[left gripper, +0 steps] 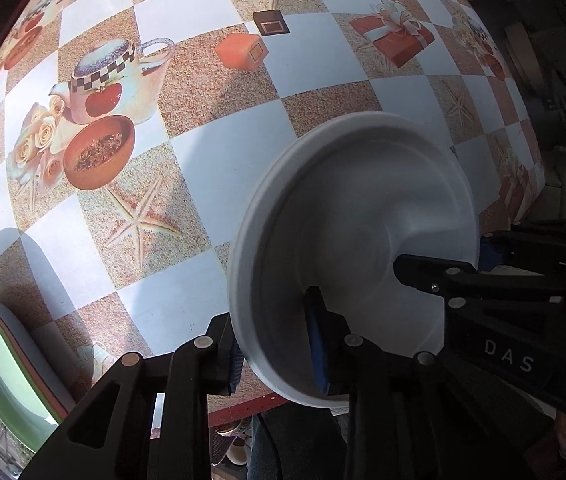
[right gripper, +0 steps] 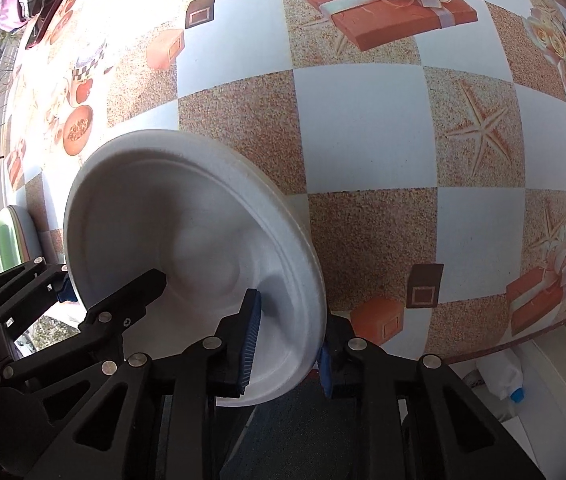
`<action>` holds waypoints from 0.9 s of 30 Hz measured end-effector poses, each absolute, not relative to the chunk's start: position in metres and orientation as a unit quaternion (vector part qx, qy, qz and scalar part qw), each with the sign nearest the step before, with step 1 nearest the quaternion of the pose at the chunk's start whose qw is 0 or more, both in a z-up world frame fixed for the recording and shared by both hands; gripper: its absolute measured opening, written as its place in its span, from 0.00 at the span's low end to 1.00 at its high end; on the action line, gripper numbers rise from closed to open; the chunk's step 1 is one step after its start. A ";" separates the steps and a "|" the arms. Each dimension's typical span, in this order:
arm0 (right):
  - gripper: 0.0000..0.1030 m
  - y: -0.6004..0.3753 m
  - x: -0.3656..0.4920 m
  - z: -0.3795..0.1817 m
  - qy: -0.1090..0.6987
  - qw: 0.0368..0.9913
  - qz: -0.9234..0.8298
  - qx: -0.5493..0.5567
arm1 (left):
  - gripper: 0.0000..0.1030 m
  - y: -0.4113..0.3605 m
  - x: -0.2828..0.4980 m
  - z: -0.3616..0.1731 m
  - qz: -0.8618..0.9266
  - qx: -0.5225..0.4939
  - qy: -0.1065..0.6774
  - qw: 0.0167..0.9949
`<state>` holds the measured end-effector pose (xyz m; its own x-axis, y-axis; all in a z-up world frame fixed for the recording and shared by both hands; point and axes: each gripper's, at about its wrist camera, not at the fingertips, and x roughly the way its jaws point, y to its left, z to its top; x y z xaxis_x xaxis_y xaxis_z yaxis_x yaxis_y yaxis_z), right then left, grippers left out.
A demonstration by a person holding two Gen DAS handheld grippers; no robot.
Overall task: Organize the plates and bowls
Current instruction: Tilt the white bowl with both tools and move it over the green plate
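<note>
Both grippers, left point(left gripper: 277, 344) and right point(right gripper: 289, 340), have jaws clamped on opposite rims of one white bowl point(right gripper: 187, 240) (tilted) above the counter point(right gripper: 363, 128).

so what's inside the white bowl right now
No food or dishes show inside the white bowl. One finger of the left gripper and one of the right gripper reach inside, each clamping the rim. The fingers cover part of the bottom.
</note>
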<state>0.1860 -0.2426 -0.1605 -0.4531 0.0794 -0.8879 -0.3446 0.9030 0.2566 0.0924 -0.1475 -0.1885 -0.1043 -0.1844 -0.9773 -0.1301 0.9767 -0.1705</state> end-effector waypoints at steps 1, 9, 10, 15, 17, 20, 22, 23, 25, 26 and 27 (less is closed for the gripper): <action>0.26 -0.238 0.185 -0.160 0.828 0.514 0.208 -0.083 | 0.29 -0.144 0.089 -0.187 -0.018 -0.107 0.742 0.662; 0.26 -0.182 0.188 -0.143 0.809 0.516 0.249 -0.131 | 0.29 -0.101 0.058 -0.170 0.029 -0.136 0.716 0.684; 0.26 -0.173 0.189 -0.140 0.806 0.517 0.254 -0.136 | 0.29 -0.096 0.055 -0.167 0.035 -0.139 0.712 0.687; 0.26 -0.148 0.193 -0.129 0.790 0.521 0.279 -0.164 | 0.29 -0.065 0.035 -0.157 0.066 -0.161 0.693 0.700; 0.26 -0.131 0.193 -0.123 0.782 0.522 0.291 -0.176 | 0.30 -0.053 0.027 -0.153 0.080 -0.169 0.686 0.703; 0.26 -0.111 0.188 -0.116 0.771 0.522 0.308 -0.194 | 0.30 -0.042 0.019 -0.141 0.099 -0.183 0.676 0.707; 0.26 -0.099 0.188 -0.112 0.764 0.523 0.317 -0.204 | 0.30 -0.042 0.019 -0.129 0.111 -0.191 0.669 0.710; 0.26 -0.089 0.184 -0.110 0.761 0.523 0.321 -0.209 | 0.30 -0.037 0.016 -0.126 0.116 -0.194 0.666 0.711; 0.26 -0.077 0.184 -0.106 0.756 0.523 0.329 -0.217 | 0.30 -0.040 0.021 -0.124 0.128 -0.199 0.660 0.713; 0.26 -0.071 0.180 -0.106 0.753 0.523 0.333 -0.221 | 0.30 -0.040 0.020 -0.123 0.133 -0.202 0.657 0.714; 0.26 -0.060 0.173 -0.104 0.750 0.523 0.336 -0.224 | 0.30 -0.038 0.018 -0.122 0.137 -0.205 0.655 0.715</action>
